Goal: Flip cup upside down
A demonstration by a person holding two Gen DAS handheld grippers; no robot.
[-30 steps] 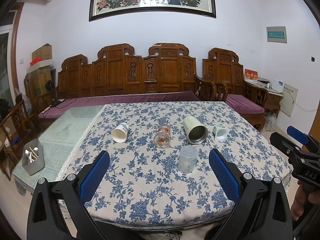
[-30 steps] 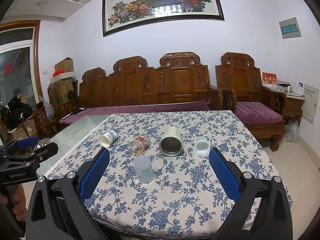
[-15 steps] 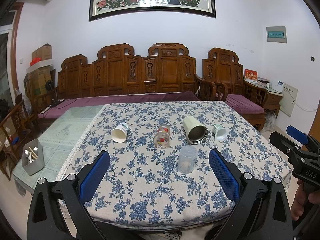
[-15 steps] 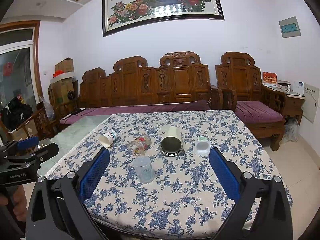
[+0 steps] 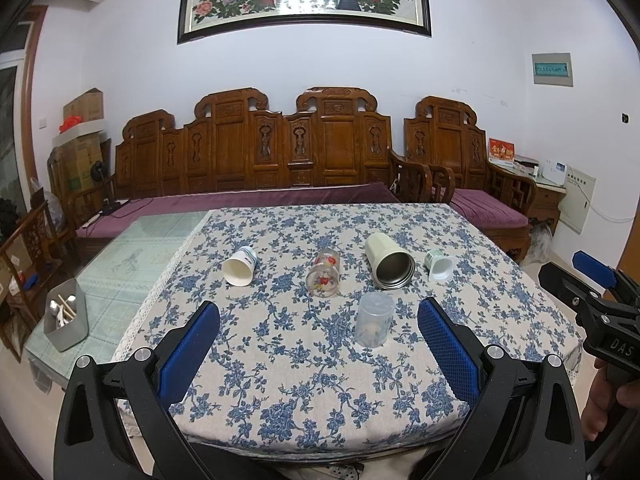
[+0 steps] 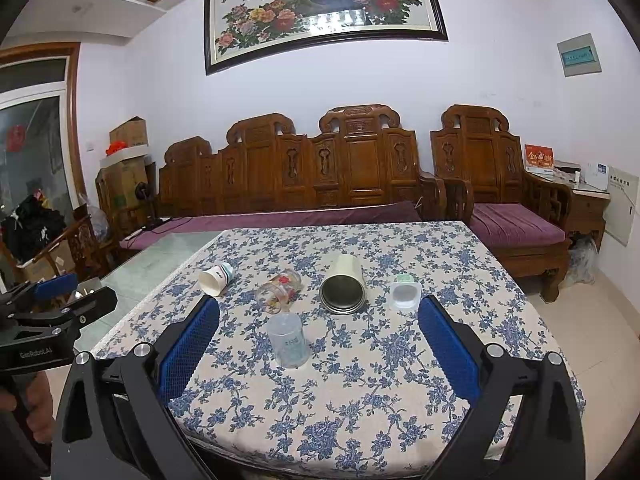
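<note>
A translucent plastic cup [image 5: 374, 325] stands upside down on the flowered tablecloth, nearest to me; it also shows in the right wrist view [image 6: 289, 340]. Behind it lie on their sides a white paper cup [image 5: 239, 266], a flowered glass [image 5: 324, 275], a cream metal tumbler [image 5: 387, 266] and a small white cup [image 5: 437, 266]. My left gripper [image 5: 319, 334] is open and empty, held short of the table's near edge. My right gripper [image 6: 319, 334] is open and empty too. Each gripper shows at the edge of the other's view.
The table [image 5: 280, 380] is covered with a blue flowered cloth. A glass-topped side table [image 5: 132, 248] with a grey utensil holder [image 5: 66, 320] stands at the left. A carved wooden bench [image 5: 280, 152] lines the wall behind.
</note>
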